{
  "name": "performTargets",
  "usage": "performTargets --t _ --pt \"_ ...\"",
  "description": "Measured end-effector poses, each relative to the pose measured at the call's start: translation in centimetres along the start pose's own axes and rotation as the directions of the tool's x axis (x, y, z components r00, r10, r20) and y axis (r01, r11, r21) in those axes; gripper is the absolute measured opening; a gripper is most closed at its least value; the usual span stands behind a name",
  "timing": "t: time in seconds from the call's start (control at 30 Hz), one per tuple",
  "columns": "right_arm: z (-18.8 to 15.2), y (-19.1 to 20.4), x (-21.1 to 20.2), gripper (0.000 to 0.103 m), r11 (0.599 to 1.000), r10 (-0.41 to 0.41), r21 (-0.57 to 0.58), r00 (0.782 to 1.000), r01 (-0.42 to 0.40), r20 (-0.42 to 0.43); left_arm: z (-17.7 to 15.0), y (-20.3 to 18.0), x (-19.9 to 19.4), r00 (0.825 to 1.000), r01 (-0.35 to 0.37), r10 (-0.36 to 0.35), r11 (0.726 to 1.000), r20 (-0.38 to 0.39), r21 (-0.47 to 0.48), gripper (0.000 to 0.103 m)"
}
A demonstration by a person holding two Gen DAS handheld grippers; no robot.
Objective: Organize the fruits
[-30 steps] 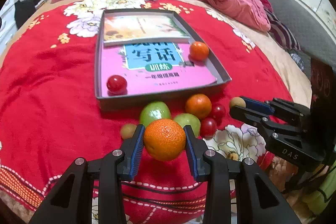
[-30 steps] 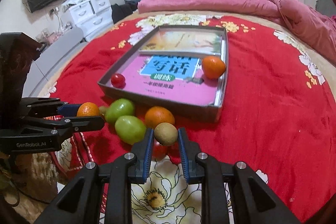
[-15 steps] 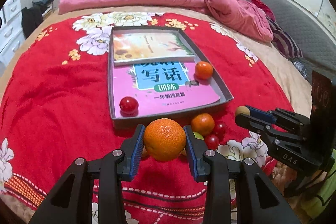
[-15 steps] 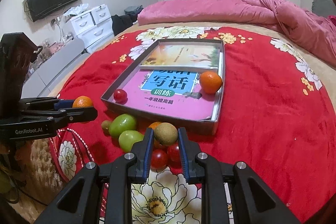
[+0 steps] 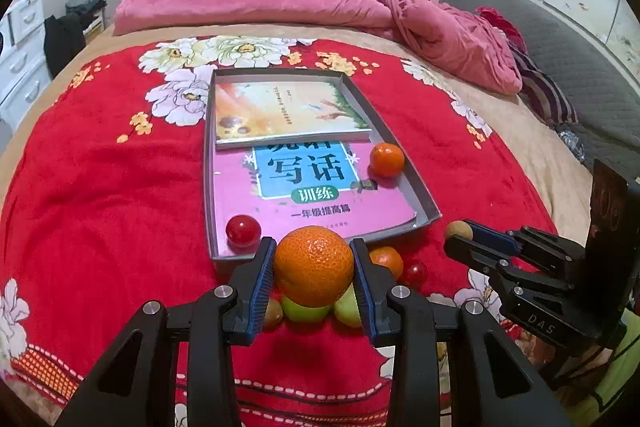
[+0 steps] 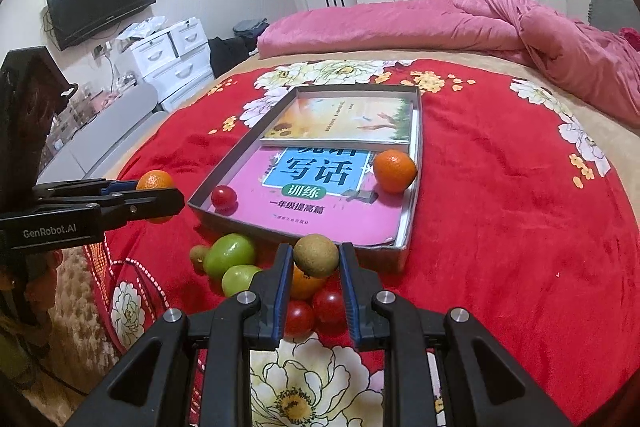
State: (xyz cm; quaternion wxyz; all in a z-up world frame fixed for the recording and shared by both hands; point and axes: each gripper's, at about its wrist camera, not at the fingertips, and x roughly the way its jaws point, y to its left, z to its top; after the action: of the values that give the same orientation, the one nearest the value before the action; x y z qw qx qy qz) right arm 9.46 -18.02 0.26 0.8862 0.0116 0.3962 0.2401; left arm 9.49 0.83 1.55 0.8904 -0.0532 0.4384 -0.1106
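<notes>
My left gripper is shut on an orange tangerine, held above the fruit pile near the grey tray's front wall. My right gripper is shut on a small brown kiwi, also lifted over the pile. In the tray, on a pink book, lie a red tomato and another tangerine. On the red blanket before the tray remain green fruits, an orange, red tomatoes and a small brown fruit.
The tray holds two books that fill most of its floor. A pink quilt lies rolled at the bed's far end. White drawers and a TV stand to the left beyond the bed.
Both grippers have risen with their fruits, so the pile and tray look smaller and farther below. The left one rose more. Grips are unchanged.
</notes>
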Motion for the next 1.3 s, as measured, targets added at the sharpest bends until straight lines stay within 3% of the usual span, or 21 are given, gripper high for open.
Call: performTargets --t 1.3 --pt "1.9 -1.5 1.6 0.024 0.999 -0.038 0.025 0.999 0.038 0.020 2.3 0.6 5.7 0.999 -0.014 0.014 1.000 -0.029 -0.028 0.039"
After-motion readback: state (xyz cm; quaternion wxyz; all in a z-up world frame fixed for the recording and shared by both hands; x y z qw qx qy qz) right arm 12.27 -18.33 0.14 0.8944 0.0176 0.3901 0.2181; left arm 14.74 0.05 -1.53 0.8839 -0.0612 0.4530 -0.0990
